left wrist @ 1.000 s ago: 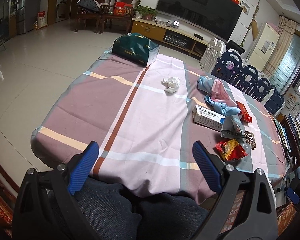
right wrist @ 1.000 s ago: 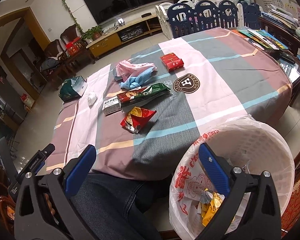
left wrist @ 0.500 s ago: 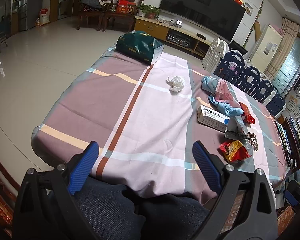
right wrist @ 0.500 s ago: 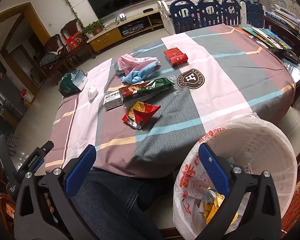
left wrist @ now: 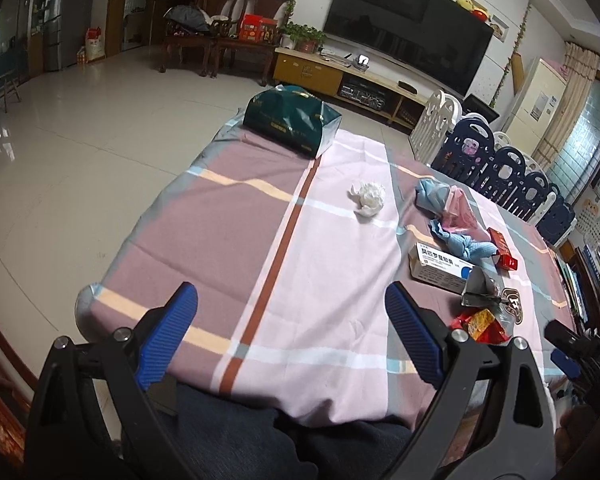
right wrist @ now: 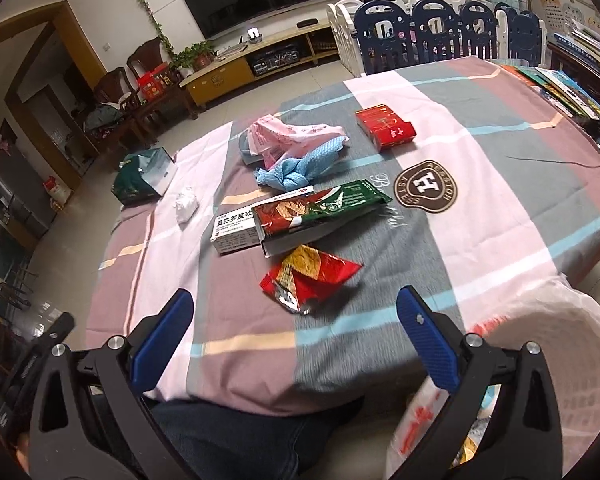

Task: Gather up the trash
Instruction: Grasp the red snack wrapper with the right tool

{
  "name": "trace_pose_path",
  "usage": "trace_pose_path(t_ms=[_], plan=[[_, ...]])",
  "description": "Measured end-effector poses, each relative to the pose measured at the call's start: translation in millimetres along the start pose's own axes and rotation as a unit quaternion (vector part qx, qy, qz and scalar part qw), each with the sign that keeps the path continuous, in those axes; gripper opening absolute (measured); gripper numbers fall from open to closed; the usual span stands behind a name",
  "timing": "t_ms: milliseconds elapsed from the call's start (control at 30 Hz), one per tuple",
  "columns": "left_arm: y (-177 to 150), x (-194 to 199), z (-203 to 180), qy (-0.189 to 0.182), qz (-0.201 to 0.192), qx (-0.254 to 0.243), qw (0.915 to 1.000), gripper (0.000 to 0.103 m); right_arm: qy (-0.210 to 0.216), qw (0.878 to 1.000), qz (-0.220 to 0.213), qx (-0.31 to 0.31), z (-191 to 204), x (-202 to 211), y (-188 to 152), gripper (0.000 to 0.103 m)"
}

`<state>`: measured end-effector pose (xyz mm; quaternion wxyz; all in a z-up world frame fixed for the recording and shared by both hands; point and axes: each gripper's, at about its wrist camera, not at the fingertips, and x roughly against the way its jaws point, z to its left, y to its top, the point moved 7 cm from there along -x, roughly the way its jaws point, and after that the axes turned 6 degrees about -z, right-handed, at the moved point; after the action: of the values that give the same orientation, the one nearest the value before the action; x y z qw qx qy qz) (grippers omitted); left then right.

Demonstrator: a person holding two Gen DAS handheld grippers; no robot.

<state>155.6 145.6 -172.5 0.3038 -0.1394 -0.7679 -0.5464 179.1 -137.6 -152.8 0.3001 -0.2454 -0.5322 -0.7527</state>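
Both claws hang just off the near edge of the counter [left wrist: 300,240], over the seated person's lap, and neither holds anything. The left claw [left wrist: 292,332] has its blue pads wide apart, and the right claw [right wrist: 296,340] is spread the same way, so each looks ready to take a piece.

The trash lies in a loose cluster toward the right half of the counter. Closest to the right claw is a red crumpled snack wrapper [right wrist: 310,276], torn open and lying flat. Just behind it a green and red biscuit packet [right wrist: 324,208] rests across a white medicine box [right wrist: 236,228], touching it. Farther back sit a heap of pink and blue cloth or bags [right wrist: 292,152], a red carton [right wrist: 384,126] and, off to the left, a white crumpled tissue [left wrist: 368,198]. A dark green gift bag [left wrist: 292,120] stands at the far edge, well apart from the rest.

A white bin lined with a plastic bag [right wrist: 540,360] stands beside the person's right knee, below the counter edge, placed where the right claw can drop things with a short swing. By my reading the red wrapper is the natural next pick.

The bin is cut off by the frame and partly hidden behind the claw's right finger; something yellowish shows inside, but I cannot say what it is. The print on the medicine box is too small to read.
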Motion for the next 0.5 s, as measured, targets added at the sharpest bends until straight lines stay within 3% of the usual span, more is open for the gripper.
trace_pose_path(t_ms=[100,300,367,500], plan=[[-8,-12,-1,-0.042,0.035,0.027,0.9981,0.095,-0.017,1.0,0.014,0.021,8,-28,-3,0.099],[-17,-18,-5,-0.054,0.057,0.026,0.9966,0.095,-0.055,0.995,0.033,0.079,20,-70,-17,0.096],[-18,-19,-4,-0.054,0.058,0.03,0.9964,0.095,-0.059,0.994,0.038,0.084,21,-78,-20,0.09],[-19,-21,-2,-0.064,0.063,0.042,0.9951,0.095,-0.065,0.991,0.057,0.101,25,-89,-30,0.063]])
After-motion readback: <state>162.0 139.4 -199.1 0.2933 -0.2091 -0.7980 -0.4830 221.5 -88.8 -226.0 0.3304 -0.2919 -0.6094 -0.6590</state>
